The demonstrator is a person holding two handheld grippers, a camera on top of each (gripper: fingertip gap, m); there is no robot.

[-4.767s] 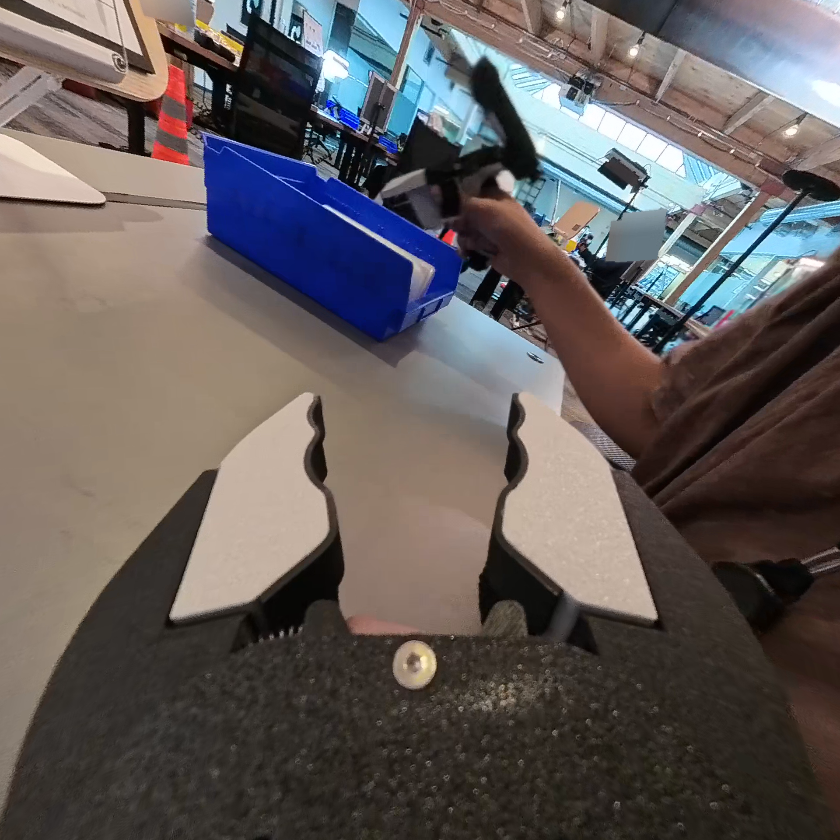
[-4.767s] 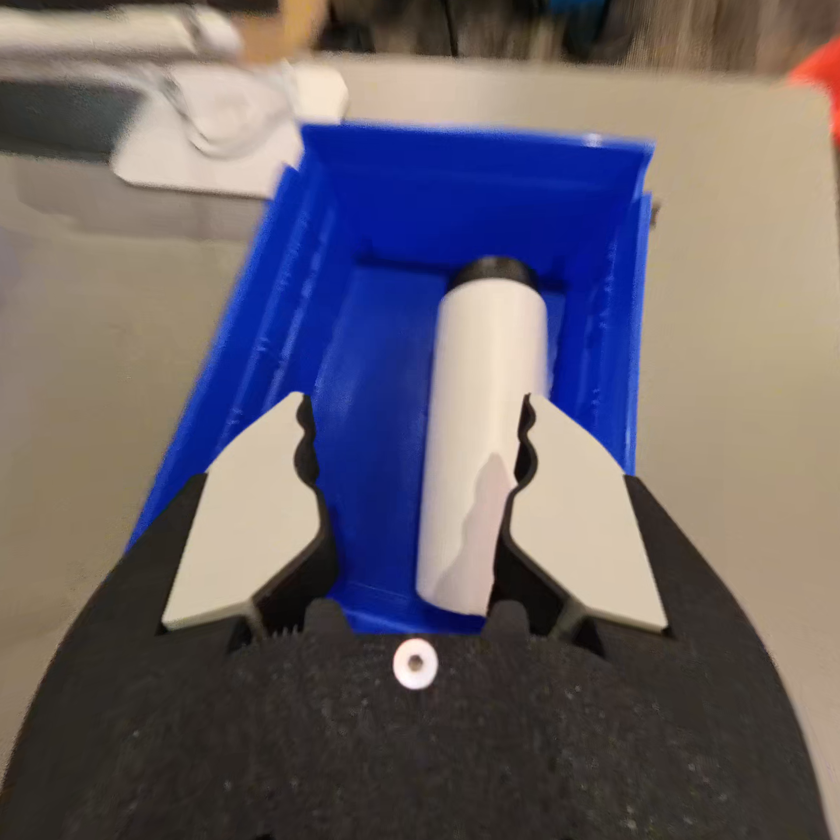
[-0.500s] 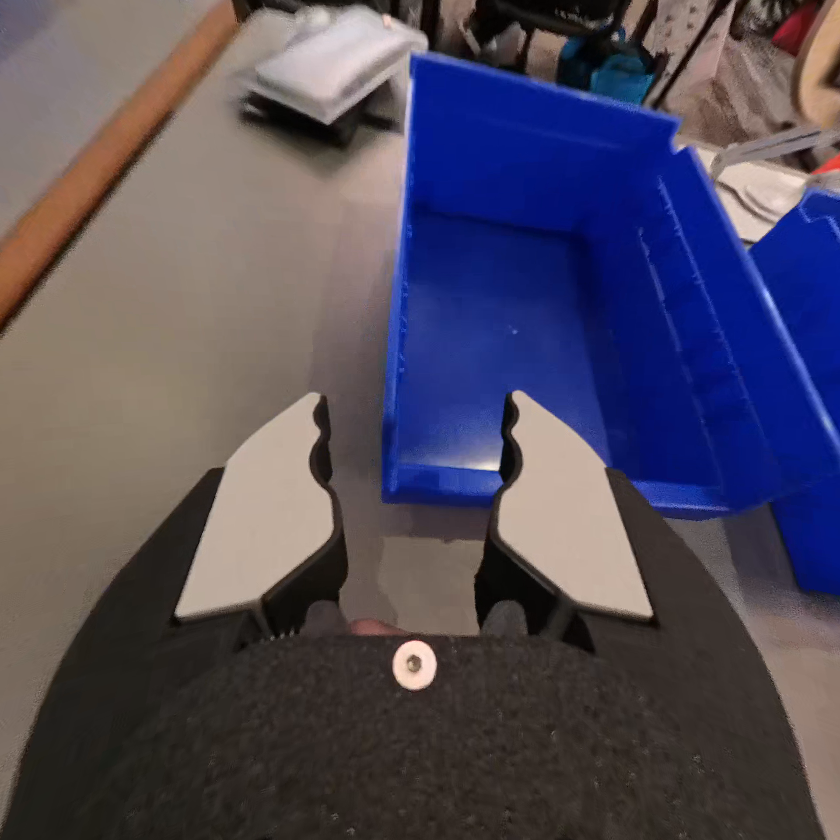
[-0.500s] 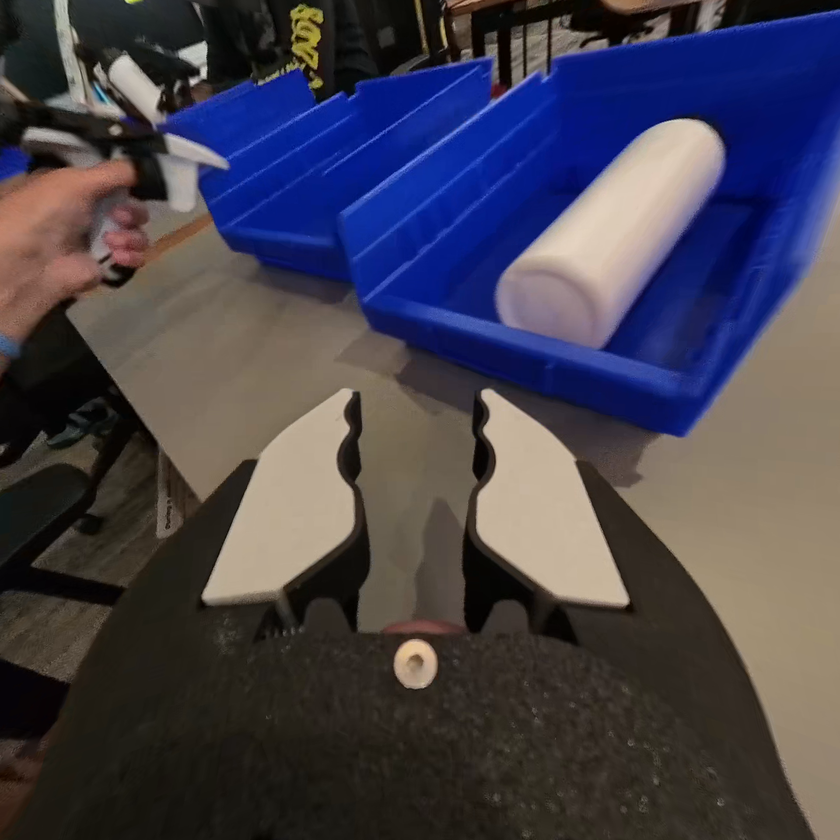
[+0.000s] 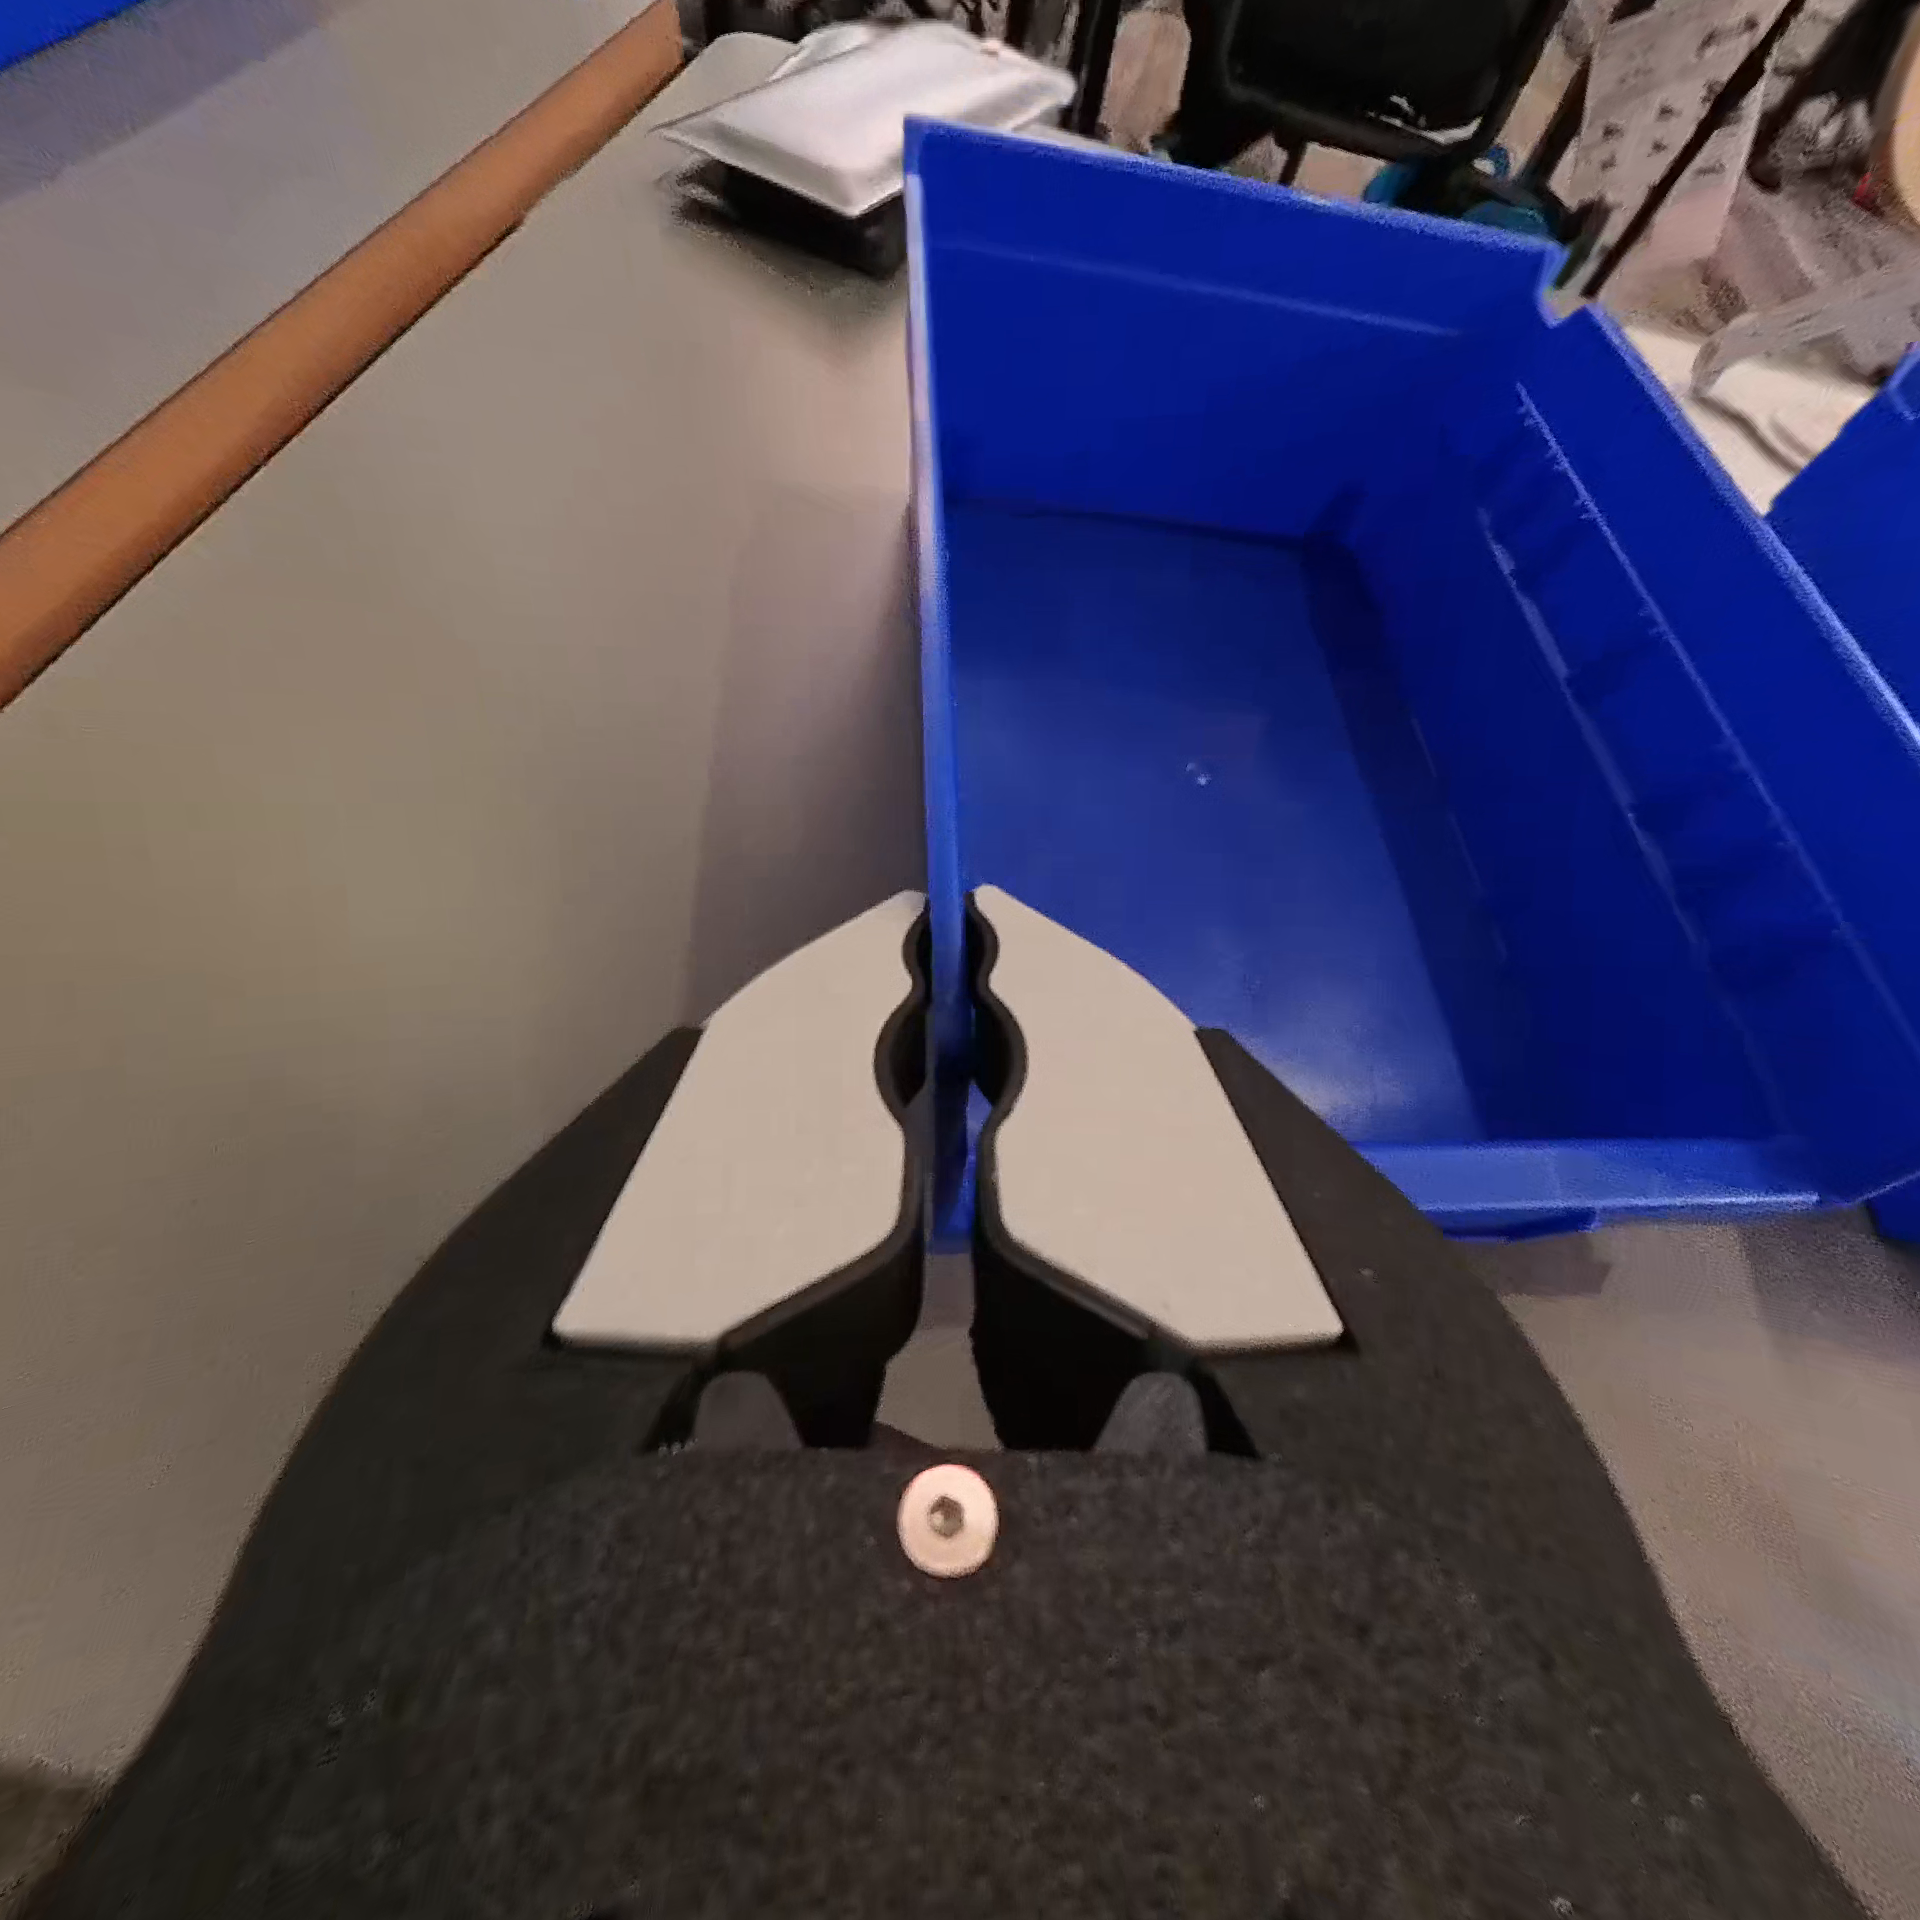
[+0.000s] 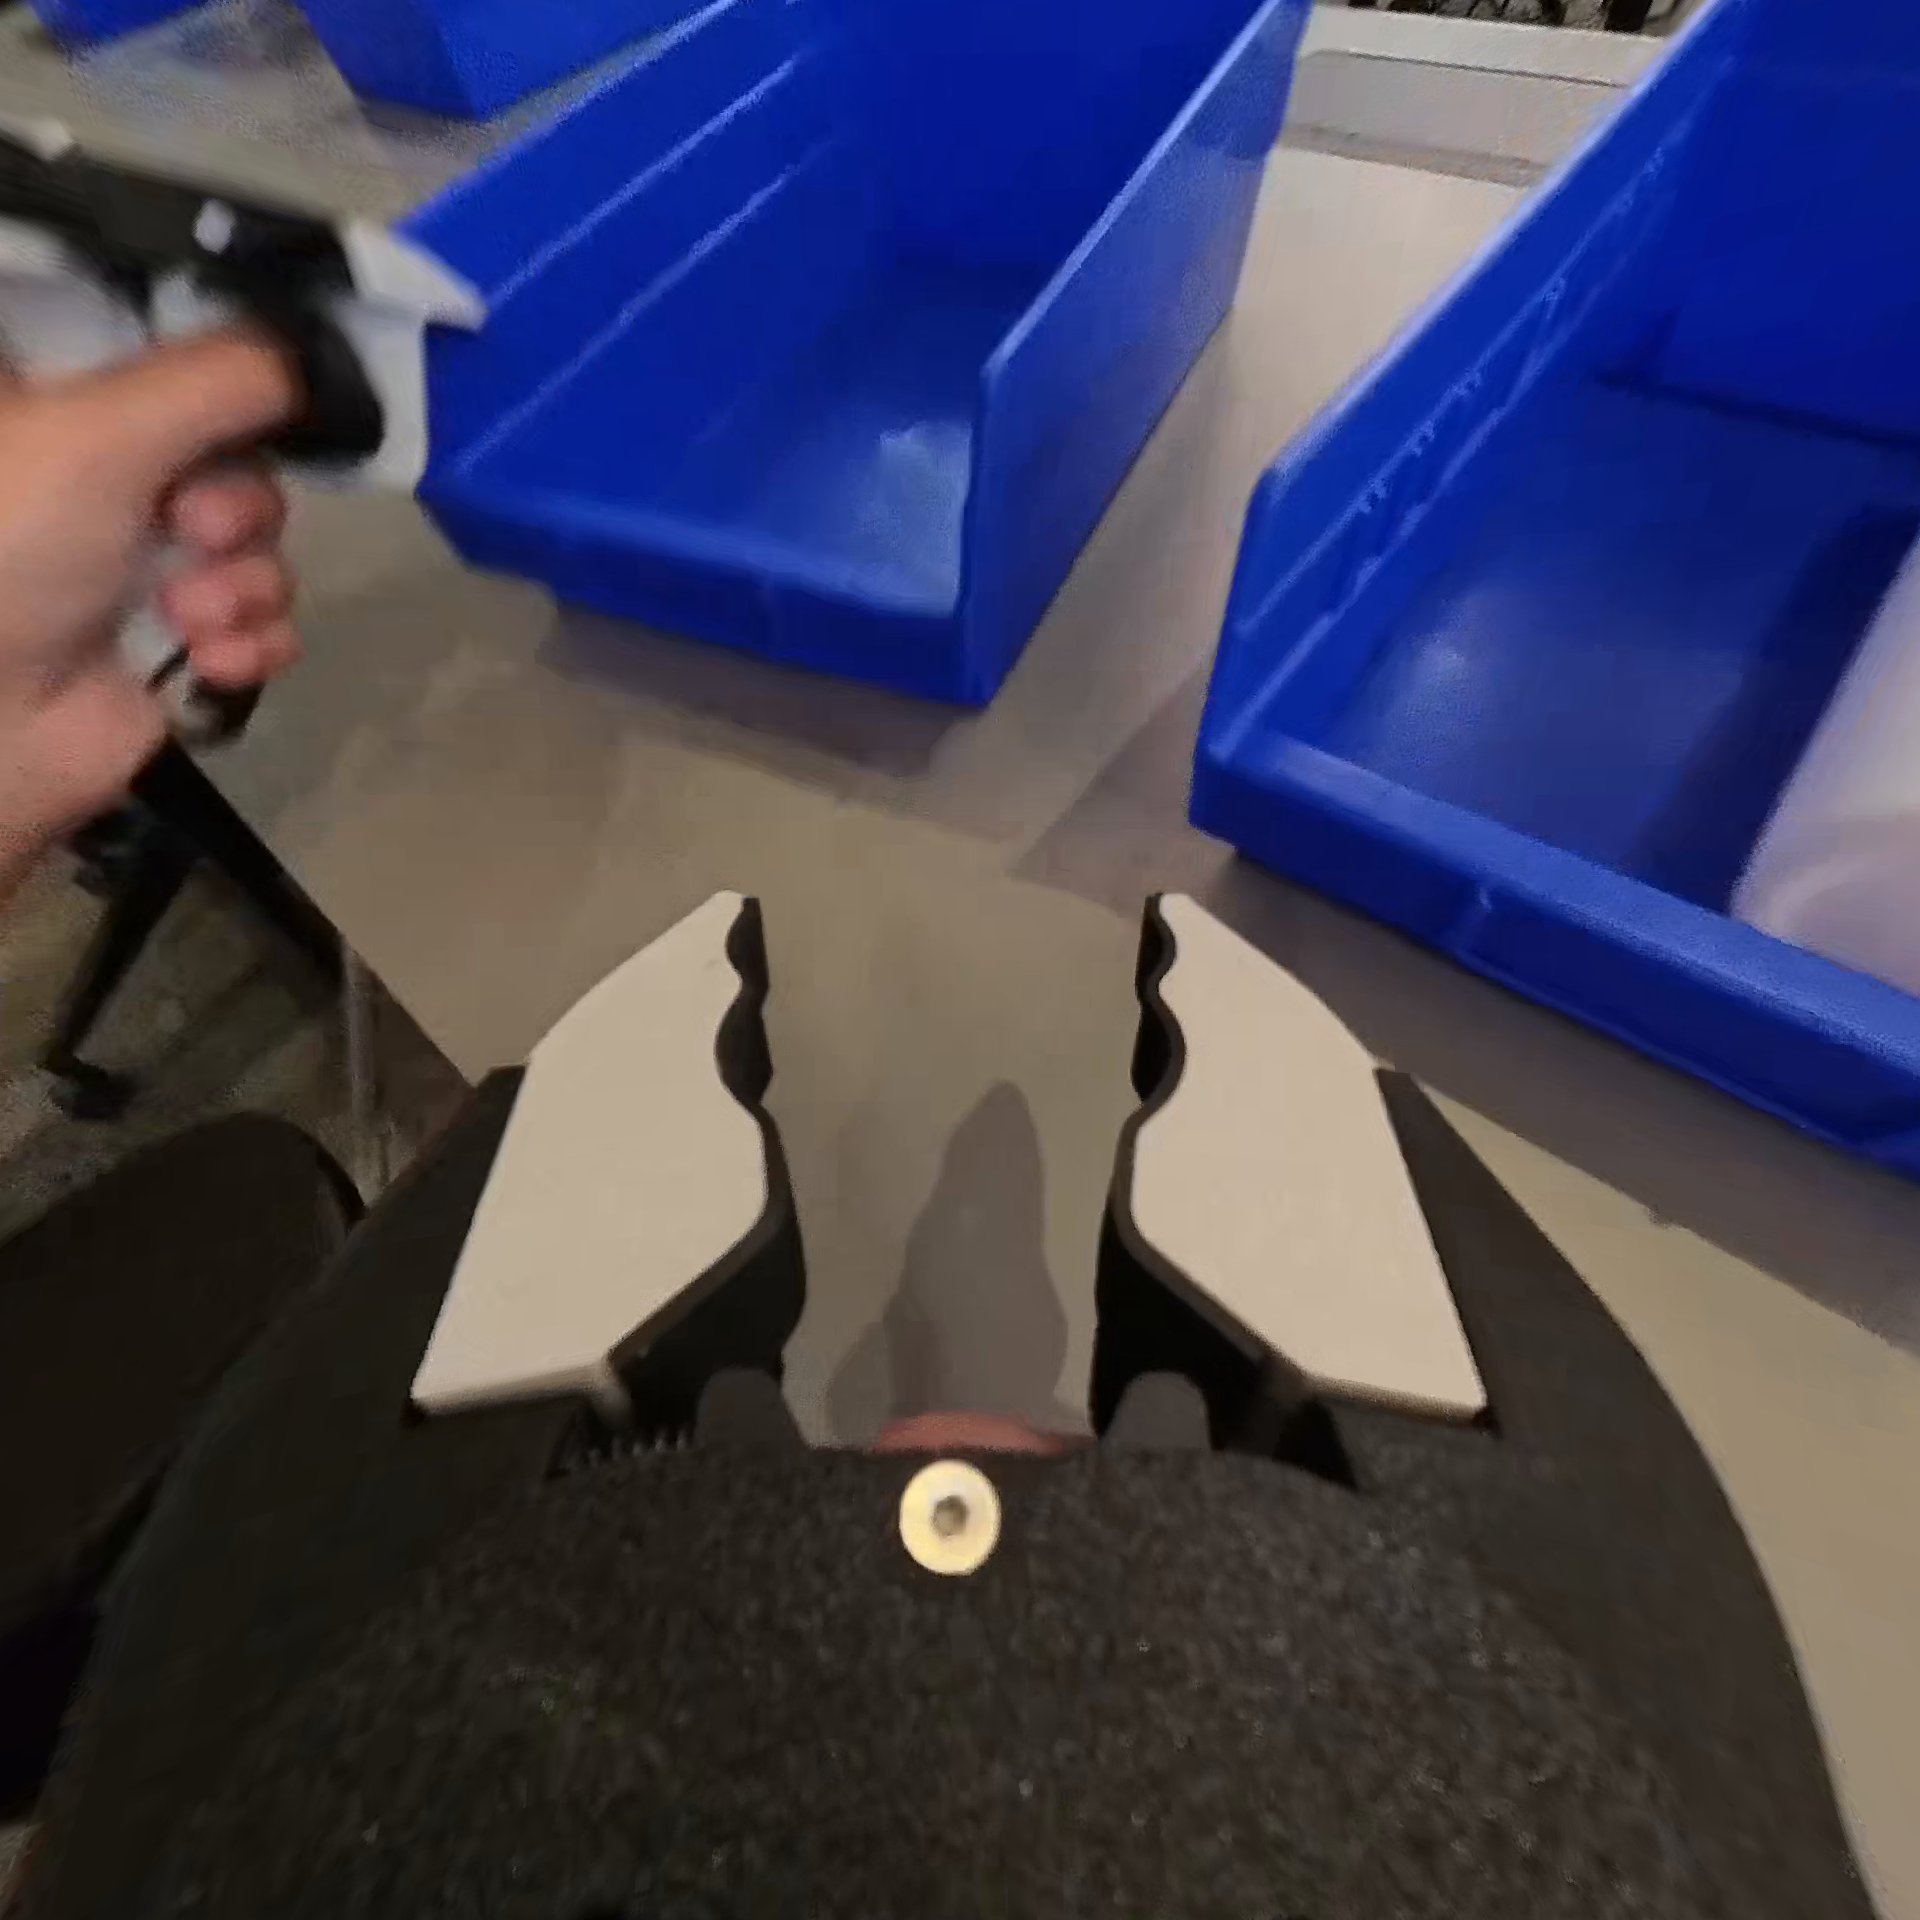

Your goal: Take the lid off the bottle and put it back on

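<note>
Bottle [image 6: 1839, 821], mostly cropped, lies on its side in bin [image 6: 1455, 894].

Looked like a workshop or lab: blue storage bins [image 6: 790, 436] lined up on a grey worktable [image 5: 416, 727], black chair legs [image 5: 1351, 83] & stands [image 5: 1662, 156] on bare floor behind.
</note>
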